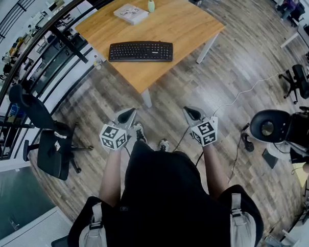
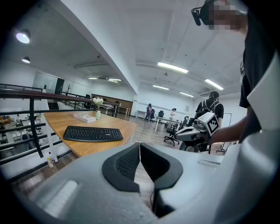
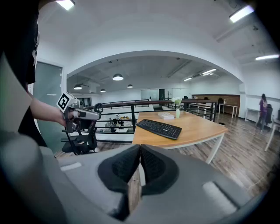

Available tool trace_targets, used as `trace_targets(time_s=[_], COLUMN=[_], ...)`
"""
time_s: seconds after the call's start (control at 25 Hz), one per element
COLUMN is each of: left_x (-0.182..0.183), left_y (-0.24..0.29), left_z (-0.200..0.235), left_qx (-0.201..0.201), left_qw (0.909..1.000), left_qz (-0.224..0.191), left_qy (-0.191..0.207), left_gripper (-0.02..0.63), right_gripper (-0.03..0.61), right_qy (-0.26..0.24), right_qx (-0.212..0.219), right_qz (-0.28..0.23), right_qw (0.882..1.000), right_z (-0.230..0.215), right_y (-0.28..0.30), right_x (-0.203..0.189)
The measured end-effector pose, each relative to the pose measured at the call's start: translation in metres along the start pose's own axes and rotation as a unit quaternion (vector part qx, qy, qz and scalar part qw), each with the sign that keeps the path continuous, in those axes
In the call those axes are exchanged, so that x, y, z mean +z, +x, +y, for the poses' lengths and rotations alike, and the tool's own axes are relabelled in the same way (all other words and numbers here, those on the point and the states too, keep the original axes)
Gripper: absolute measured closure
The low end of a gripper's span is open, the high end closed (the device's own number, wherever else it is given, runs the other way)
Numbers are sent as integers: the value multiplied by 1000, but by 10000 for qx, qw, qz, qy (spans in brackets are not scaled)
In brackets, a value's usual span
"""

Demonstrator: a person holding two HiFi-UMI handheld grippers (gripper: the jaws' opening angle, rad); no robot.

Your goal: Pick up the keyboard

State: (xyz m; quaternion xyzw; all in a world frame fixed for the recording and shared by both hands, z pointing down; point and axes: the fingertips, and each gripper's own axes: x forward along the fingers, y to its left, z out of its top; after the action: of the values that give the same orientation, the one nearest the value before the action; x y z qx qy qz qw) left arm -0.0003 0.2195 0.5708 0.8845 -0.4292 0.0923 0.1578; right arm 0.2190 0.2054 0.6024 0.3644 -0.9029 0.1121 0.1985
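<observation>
A black keyboard (image 1: 140,51) lies near the front edge of a wooden table (image 1: 191,21); it also shows in the left gripper view as the keyboard (image 2: 92,133) and in the right gripper view as the keyboard (image 3: 159,127). My left gripper (image 1: 127,115) and right gripper (image 1: 191,112) hang side by side over the floor, well short of the table. Both are shut with nothing between the jaws. In the left gripper view the left gripper (image 2: 139,145) has its pads pressed together, as has the right gripper (image 3: 140,147) in its own view.
A book (image 1: 131,13) and a small green vase (image 1: 151,5) sit at the table's far side. A black railing (image 1: 48,33) runs left of the table. An office chair (image 1: 50,145) stands at my left, other chairs (image 1: 277,126) and cables at my right.
</observation>
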Motion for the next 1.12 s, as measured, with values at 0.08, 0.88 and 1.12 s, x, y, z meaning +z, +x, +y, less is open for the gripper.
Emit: trace_targets(time_s=[0.08, 0.88, 1.12], left_x=[0, -2, 0], left_y=[-3, 1, 10], left_z=[2, 13, 25], left_qx=[11, 68, 98], left_qw=[10000, 9998, 9998], left_qz=[-17, -16, 75], left_qy=[-12, -159, -140], left_gripper=[598, 600, 598], right_gripper=[574, 574, 574], right_qy=[-12, 138, 179], right_qx=[-21, -232, -211], right_qz=[-6, -74, -34], right_qw=[10000, 9996, 9996], right_z=[2, -9, -16], right_y=[0, -1, 8], right_x=[1, 6, 9])
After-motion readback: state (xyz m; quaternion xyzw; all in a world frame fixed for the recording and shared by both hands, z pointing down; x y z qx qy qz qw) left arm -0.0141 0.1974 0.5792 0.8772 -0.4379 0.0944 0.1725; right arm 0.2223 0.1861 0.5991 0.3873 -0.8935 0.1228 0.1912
